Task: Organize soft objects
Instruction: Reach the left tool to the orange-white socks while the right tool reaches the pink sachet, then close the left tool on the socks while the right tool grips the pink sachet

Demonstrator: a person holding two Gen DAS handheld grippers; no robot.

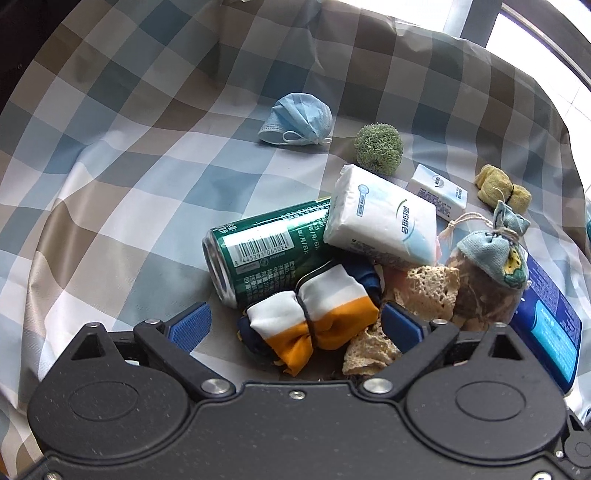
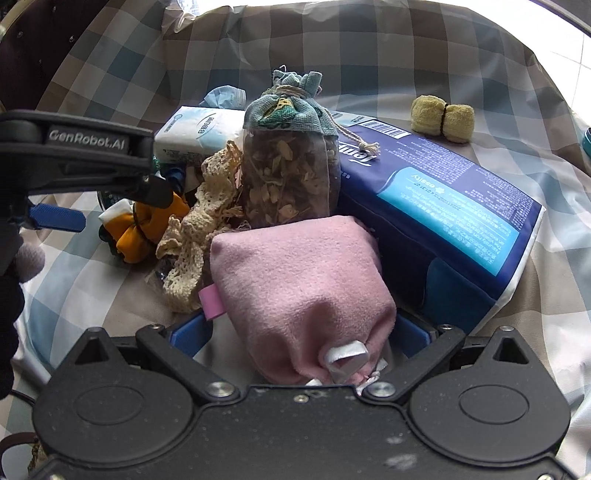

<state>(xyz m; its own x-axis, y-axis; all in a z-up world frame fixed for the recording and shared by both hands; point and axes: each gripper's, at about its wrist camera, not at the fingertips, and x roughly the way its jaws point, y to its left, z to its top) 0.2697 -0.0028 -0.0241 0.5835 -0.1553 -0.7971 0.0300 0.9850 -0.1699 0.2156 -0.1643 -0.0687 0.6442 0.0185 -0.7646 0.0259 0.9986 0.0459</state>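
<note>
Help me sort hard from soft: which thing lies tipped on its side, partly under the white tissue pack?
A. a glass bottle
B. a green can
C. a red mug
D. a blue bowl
B: the green can lies on its side, its far end under the white tissue pack.

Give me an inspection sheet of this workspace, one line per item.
Surface: checked tablecloth, wrinkled.
Job's things: pink pouch between the right gripper's pads; orange-and-white cloth bundle between the left gripper's open jaws; lace trim, sachet bag, face mask, green scrubber and yellow towel roll.
Clutter: green can on its side, tissue packs, blue tissue package.
Grippers: left open, right shut on the pouch.
Cables: nothing seen.
Surroundings: bright window.
</note>
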